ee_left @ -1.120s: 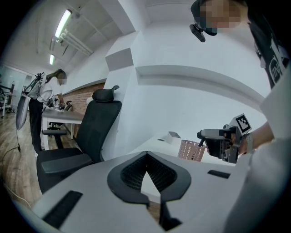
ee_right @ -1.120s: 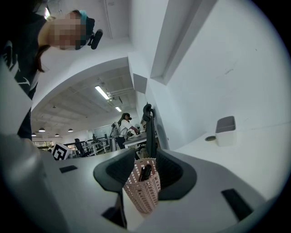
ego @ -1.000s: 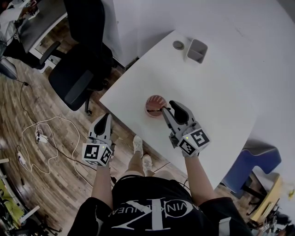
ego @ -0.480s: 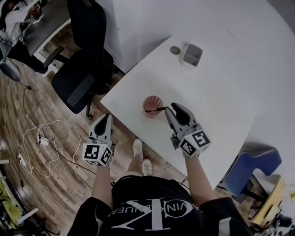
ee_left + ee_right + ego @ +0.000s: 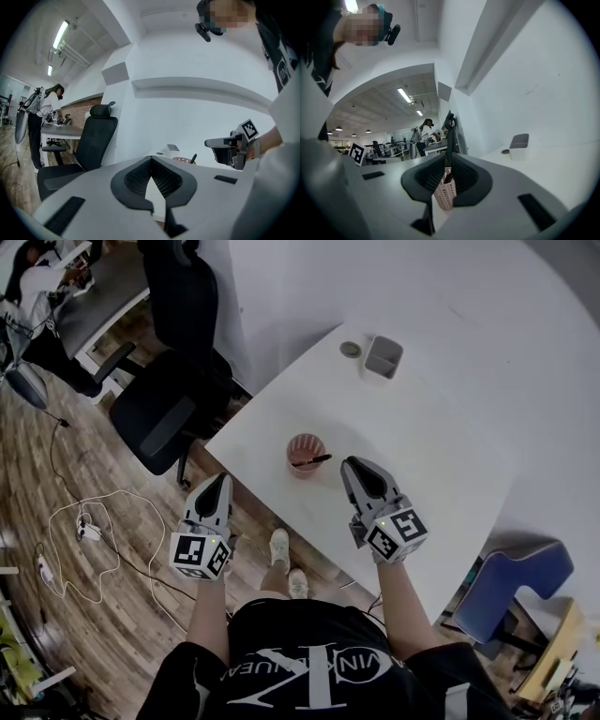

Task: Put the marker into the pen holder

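A pinkish mesh pen holder (image 5: 305, 454) stands near the front edge of the white table (image 5: 422, 456). The black marker (image 5: 312, 461) leans inside it, its end poking over the rim toward my right gripper (image 5: 354, 470). That gripper hovers just right of the holder, apart from the marker. Its jaws are closing and nearly together, with nothing between them. In the right gripper view the holder (image 5: 445, 194) and marker (image 5: 450, 140) show through the slit beyond the right gripper (image 5: 449, 180). My left gripper (image 5: 214, 488) hangs off the table over the floor, shut and empty.
A grey box (image 5: 382, 357) and a small round disc (image 5: 350, 349) sit at the table's far corner. A black office chair (image 5: 159, 418) stands left of the table, and a blue seat (image 5: 511, 573) to the right. Cables (image 5: 84, 521) lie on the wooden floor.
The marker left my right gripper and now rests in the pen holder. The right gripper drew back slightly and its jaws came together. The left gripper barely moved.
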{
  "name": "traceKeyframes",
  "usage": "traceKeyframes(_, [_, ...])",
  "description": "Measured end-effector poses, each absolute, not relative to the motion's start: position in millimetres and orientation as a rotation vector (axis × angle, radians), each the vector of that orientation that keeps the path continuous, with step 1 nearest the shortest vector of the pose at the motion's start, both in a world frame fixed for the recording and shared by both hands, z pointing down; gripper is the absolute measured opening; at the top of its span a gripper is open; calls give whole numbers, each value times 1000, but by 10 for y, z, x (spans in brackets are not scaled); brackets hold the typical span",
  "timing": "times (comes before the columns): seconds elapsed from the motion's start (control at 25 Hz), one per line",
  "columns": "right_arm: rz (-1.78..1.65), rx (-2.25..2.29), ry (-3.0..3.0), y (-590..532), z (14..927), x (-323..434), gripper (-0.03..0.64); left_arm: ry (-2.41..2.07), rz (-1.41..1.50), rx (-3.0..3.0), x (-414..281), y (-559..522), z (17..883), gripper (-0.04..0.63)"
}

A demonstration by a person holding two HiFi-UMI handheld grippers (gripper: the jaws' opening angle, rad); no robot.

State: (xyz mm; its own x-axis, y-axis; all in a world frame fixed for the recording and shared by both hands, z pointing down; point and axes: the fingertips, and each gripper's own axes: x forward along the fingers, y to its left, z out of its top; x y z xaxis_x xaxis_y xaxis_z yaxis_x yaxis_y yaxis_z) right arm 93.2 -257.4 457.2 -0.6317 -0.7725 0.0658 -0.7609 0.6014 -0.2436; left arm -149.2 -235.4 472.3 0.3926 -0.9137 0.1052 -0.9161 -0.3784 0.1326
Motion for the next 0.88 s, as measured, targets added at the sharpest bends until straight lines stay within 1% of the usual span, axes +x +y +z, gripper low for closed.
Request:
traceKeyframes(0.32, [-377,-1356,2735,-2427,4492,1035,33,-1662,19,2490,-1463,-2170,4616,14])
traceKeyframes(0.88, [-318,-1384,2732,-2237,4337,1120,31,-1712,-14,2519,-1502,-1974,4350,14])
